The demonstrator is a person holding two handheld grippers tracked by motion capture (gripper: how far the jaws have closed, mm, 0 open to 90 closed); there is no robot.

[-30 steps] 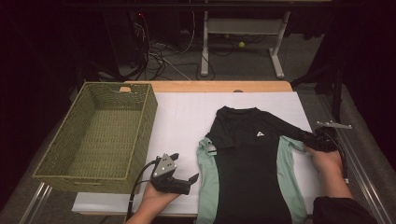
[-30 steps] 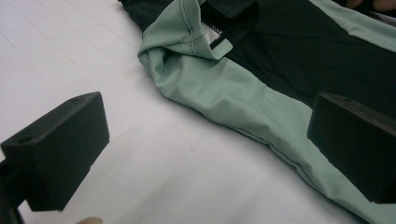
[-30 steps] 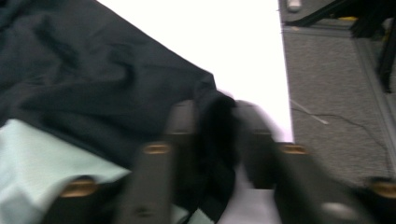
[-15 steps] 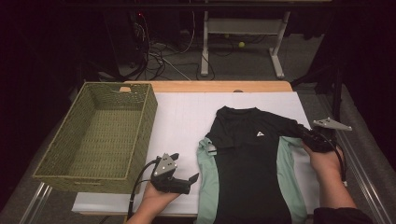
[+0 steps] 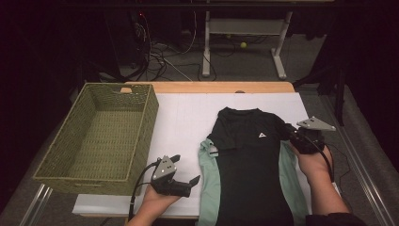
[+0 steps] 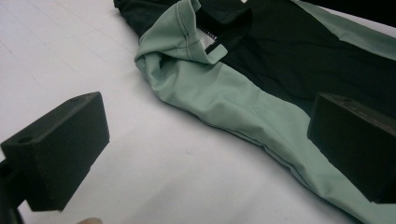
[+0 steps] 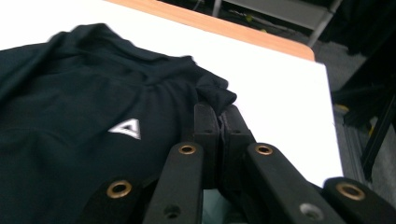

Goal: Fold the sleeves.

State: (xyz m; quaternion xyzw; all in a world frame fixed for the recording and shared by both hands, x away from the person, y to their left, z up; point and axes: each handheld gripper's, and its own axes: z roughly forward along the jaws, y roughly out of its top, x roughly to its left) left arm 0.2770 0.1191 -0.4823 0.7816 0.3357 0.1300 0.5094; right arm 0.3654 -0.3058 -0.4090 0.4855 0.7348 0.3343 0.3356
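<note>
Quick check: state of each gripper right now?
Left gripper: open, holding nothing.
Right gripper: shut on the sleeve of the black and mint-green shirt.

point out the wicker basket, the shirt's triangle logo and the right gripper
wicker basket [image 5: 141, 123], high view, on its right wall
triangle logo [image 7: 126, 128], right gripper view, on the white mark on the black shirt's chest
right gripper [image 7: 221, 122], right gripper view, between its fingertips, shut on the shirt's sleeve
</note>
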